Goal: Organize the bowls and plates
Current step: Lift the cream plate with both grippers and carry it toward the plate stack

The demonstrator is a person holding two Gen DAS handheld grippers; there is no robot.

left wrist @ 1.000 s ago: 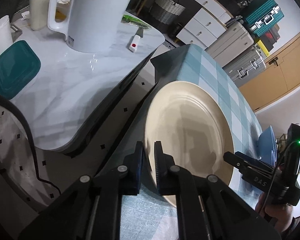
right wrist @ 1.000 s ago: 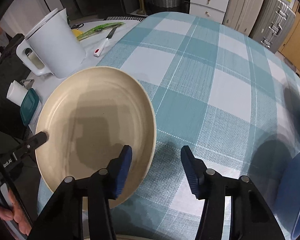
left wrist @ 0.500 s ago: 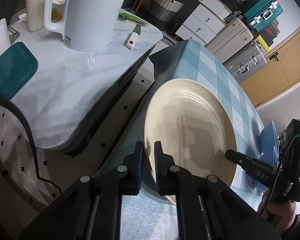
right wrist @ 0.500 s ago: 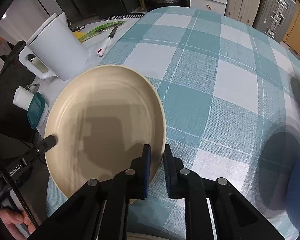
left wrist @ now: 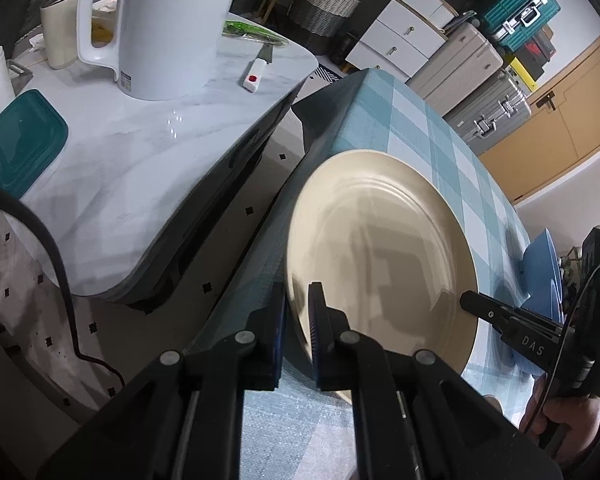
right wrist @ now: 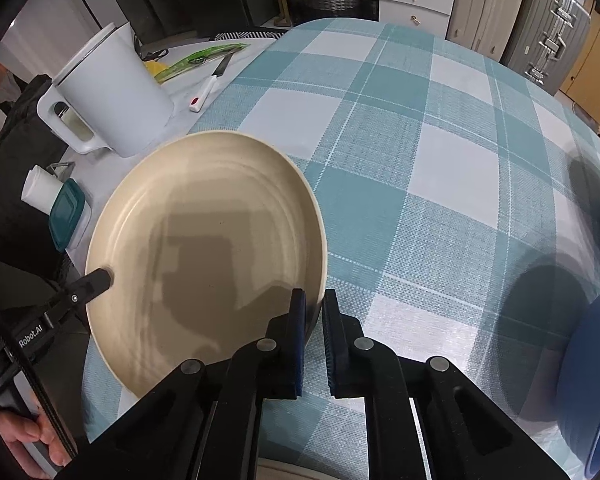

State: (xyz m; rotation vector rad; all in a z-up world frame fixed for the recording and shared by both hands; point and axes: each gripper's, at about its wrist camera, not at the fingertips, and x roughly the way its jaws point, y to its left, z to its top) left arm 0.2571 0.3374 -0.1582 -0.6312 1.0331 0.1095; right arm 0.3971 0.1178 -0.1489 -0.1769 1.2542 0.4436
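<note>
- Left wrist view: left gripper (left wrist: pixel 297 322) has its jaws nearly closed, pinching the near rim of the cream plate (left wrist: pixel 380 256). Plate sits over the near-left corner of the checked tablecloth (left wrist: pixel 412 120), close to the edge; looks tilted, one side off the cloth, though fisheye makes that hard to confirm.
- Same view: right gripper (left wrist: pixel 470 300) meets the opposite rim, held by the person's hand (left wrist: pixel 556 412). Only its tip shows, so finger gap can't be read here. Two-sided hold makes sense: wide plate, a single rim pinch would let it swing.
- Blue plates (left wrist: pixel 540 256) sit at the far right of the cloth, likely the stack target.
- Right wrist view: right gripper (right wrist: pixel 314 320) is narrowed to a slit with the plate (right wrist: pixel 204 240) rim between the blue pads (right wrist: pixel 298 332). Left gripper (right wrist: pixel 100 278) tip clamps the far rim.
- Kettle (right wrist: pixel 112 96), knife (right wrist: pixel 208 84) and teal-lidded box (right wrist: pixel 66 212) sit on the side counter, apart from the plate.
- Dark blue plate (right wrist: pixel 592 380) lies at the right edge, clear cloth between it and the cream one.
</note>
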